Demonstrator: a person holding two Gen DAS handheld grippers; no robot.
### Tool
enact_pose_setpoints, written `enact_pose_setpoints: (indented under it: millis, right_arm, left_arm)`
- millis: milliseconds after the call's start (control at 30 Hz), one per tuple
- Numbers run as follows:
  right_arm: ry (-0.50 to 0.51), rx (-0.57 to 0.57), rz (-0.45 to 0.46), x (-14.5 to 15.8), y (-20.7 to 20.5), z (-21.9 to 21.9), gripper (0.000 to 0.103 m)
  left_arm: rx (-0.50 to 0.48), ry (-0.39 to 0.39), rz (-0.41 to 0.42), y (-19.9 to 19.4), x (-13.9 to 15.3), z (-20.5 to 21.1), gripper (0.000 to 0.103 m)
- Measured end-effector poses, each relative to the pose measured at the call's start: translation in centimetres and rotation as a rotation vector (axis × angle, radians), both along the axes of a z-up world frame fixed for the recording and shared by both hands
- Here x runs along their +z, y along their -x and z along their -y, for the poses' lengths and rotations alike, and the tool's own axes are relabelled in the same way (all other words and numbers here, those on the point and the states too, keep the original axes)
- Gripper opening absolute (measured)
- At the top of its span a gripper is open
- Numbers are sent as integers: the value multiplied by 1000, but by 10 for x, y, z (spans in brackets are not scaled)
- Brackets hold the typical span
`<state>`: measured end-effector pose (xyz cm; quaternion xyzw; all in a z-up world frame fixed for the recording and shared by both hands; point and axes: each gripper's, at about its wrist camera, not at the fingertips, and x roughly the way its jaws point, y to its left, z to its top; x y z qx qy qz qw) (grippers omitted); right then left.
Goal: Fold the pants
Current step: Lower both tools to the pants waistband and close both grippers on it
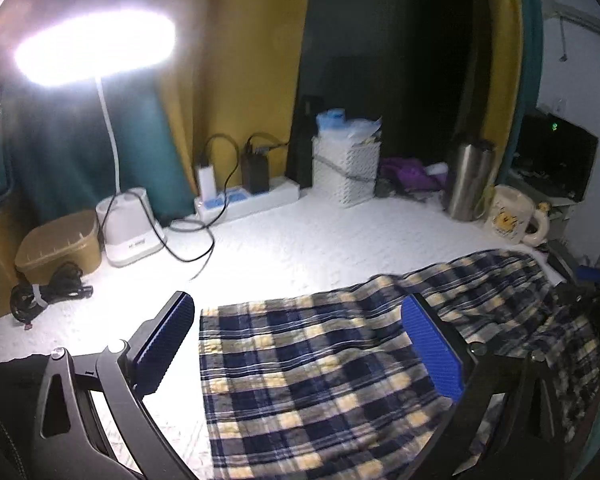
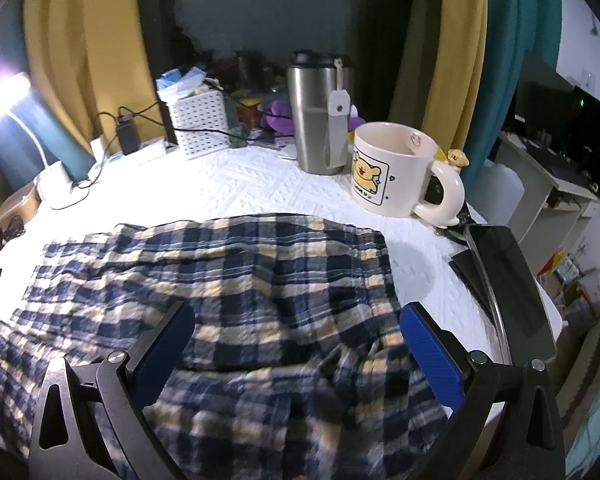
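- Two views show the same plaid pants (image 1: 320, 368), spread flat on a white textured table cover (image 1: 300, 240).
- Left wrist view: the left gripper (image 1: 296, 344) hangs above the left end of the pants, its jaws spread wide and holding nothing — one blue pad (image 1: 166, 344) is over the bare cover, the other over the cloth. A bright desk lamp (image 1: 96, 50) stands at the far left, near a power strip (image 1: 246, 196) and a white basket (image 1: 346, 170).
- Right wrist view: the right gripper (image 2: 296, 348) is also spread wide, empty, over the rumpled right part of the pants (image 2: 220, 300). Behind the cloth stand a steel tumbler (image 2: 318, 116) and a cream mug (image 2: 398, 168); a dark tablet (image 2: 508, 280) lies at the right edge.
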<state>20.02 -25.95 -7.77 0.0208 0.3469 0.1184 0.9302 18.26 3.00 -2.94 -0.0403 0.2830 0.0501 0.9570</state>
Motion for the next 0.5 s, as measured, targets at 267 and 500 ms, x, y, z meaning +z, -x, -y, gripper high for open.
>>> enact_pose_setpoints:
  millis: [267,500]
  right_arm:
    - [-9,9,-40,-5,-42,6,103]
    - [-36,-32,-75,-16,-87,28,99]
  left_arm:
    - [-14,31,-149,-40,-37,-29,102]
    - [-1,83,-245,-67,-60,-57,102]
